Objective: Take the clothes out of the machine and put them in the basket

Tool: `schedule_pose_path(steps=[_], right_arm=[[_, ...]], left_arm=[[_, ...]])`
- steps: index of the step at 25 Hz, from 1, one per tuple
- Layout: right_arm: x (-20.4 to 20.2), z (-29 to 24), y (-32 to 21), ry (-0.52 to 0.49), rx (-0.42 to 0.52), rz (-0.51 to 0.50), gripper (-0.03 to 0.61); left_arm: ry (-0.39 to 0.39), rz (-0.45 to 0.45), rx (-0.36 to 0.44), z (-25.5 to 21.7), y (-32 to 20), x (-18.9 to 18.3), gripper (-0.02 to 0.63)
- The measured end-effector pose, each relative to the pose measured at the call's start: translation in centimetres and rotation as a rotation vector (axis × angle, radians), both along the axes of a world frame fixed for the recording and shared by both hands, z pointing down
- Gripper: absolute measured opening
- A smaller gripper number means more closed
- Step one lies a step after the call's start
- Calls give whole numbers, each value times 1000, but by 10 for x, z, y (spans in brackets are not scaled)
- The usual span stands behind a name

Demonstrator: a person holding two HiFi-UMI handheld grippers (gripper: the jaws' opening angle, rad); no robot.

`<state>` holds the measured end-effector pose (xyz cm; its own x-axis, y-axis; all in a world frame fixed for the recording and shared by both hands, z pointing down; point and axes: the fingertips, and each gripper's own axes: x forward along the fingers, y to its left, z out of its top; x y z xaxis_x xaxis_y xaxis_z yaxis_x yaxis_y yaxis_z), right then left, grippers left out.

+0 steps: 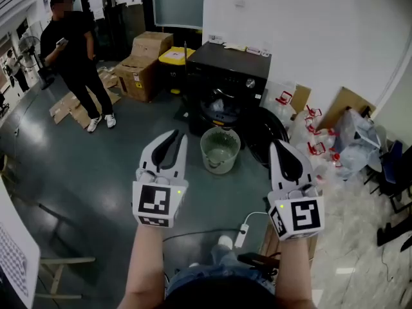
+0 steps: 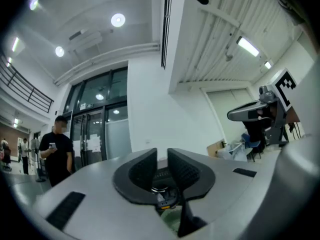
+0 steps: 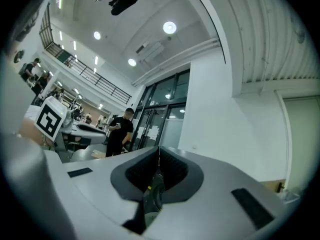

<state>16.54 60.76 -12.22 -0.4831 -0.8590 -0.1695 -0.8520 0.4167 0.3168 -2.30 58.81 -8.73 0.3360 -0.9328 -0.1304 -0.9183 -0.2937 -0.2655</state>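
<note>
Far left, a person in black stands on the grey floor, flattened cardboard lying at their feet. Stacked cardboard boxes sit just beyond, with a yellow-lidded bin beside them. Over on the right, clear bags with red handles are heaped against the white wall.

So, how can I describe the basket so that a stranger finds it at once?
Find the black washing machine against the white wall. The basket stands on the floor right before its open front. It is round, pale green and slatted, unlike the brown square cardboard boxes nearby.
</note>
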Motion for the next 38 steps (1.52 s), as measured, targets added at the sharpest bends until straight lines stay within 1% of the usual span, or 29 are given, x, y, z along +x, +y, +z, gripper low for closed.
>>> schedule_pose_path(steps=[1,2,3,5,6,8,12,15,17,21,26,29,36,38], right_arm=[[-3,0,1,-25,-12,-14,25],[-7,1,2,-48,-28,-33,281],[-10,3,4,-67,-42,-43,484],[-11,7,8,-79,-50,-21,541],[-11,11,11,-69,-51,-4,558],[-12,18,16,-47,-55,23,566],[-9,35,13,-26,-86,49,566],[-5,44,0,6,-96,58,565],[-1,46,-16,17,-92,67,565],[11,47,-63,-8,-90,61,563],[29,45,-132,-1,-91,70,561],[38,52,-163,12,-100,60,561],[60,74,-205,27,-164,87,561],[60,79,-213,43,-176,92,560]], left_arm=[[11,25,-29,4,0,0,111],[20,45,-51,8,0,1,346],[27,50,-60,9,1,-1,489],[43,25,-47,10,6,-10,533],[53,13,-41,11,9,-14,554],[68,-8,-37,13,13,-23,569],[80,-36,-44,21,10,-36,569],[66,-42,-51,28,-4,-38,569],[50,-40,-55,30,-19,-37,569],[41,-62,-50,34,-64,-31,569],[24,-74,-80,35,-129,-15,568],[10,-86,-90,36,-161,-6,568],[-2,-104,-135,50,-198,10,568],[13,-104,-137,52,-207,9,568]])
